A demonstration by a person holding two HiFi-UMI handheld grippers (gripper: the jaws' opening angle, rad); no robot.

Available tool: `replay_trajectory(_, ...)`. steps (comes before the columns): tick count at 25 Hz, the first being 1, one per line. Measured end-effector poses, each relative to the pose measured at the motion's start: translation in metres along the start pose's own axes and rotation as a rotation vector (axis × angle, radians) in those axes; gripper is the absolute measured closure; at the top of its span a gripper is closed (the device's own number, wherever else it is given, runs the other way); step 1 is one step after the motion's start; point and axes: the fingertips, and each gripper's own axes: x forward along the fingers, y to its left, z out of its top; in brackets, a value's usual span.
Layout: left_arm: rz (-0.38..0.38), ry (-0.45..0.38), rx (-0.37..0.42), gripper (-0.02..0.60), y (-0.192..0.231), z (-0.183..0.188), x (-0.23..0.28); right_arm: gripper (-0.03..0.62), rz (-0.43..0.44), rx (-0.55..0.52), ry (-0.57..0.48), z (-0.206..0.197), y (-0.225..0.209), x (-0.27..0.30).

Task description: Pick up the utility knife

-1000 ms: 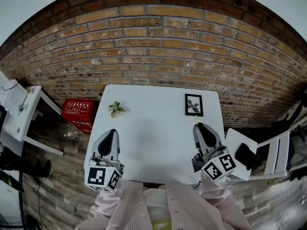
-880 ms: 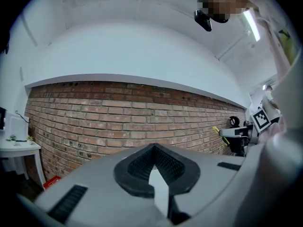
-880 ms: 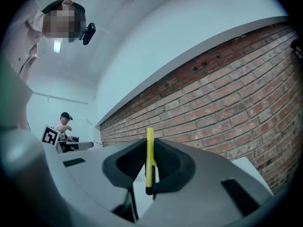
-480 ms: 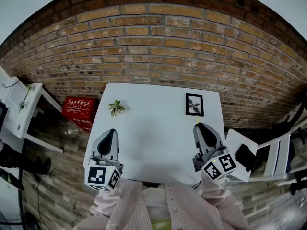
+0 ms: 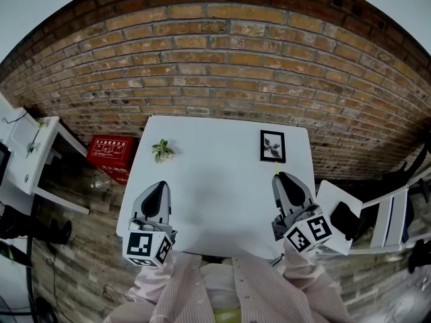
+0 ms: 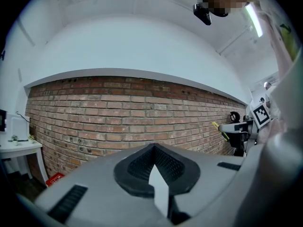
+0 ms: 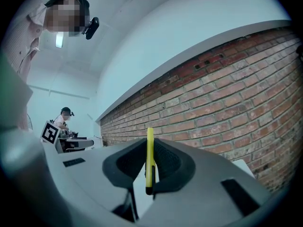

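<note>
1. Closest to me, at the near edge of the white table [image 5: 215, 200], stands a person in a pink striped shirt [image 5: 222, 288]. The person holds one pair of tongs in each hand.
2. The left gripper [image 5: 161, 188] is over the near left corner of the table. It points flat toward the far side. Its two jaws are together at the tips, and there is nothing between them.
3. The right gripper [image 5: 280, 178] is over the near right part of the table. It also points flat toward the far side.
4. Its jaws are clamped on the utility knife [image 7: 150, 160]. The knife is thin and yellow. It stands on its edge between the two black pads, and its end pokes out past the jaw tips.
5. I cannot tell if the knife touches the table top.
6. Farther back on the table, near the far left corner, lies a small green plant sprig [image 5: 162, 152].
7. Near the far right corner of the table lies a black picture frame [image 5: 272, 147]. The yellow knife tip is just on the near side of it.
8. On the floor to the left of the table sits a red box [image 5: 110, 155].
9. Behind the far edge of the table is a brick wall [image 5: 222, 66].
</note>
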Motion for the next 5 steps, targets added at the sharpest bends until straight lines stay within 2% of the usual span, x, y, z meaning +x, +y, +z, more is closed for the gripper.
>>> replay_trajectory(5,0.001,0.011,0.006,0.589,-0.0046,-0.0023,0.0021,0.546,-0.005,-0.005,0.010,-0.0006,-0.0054,-0.0032)
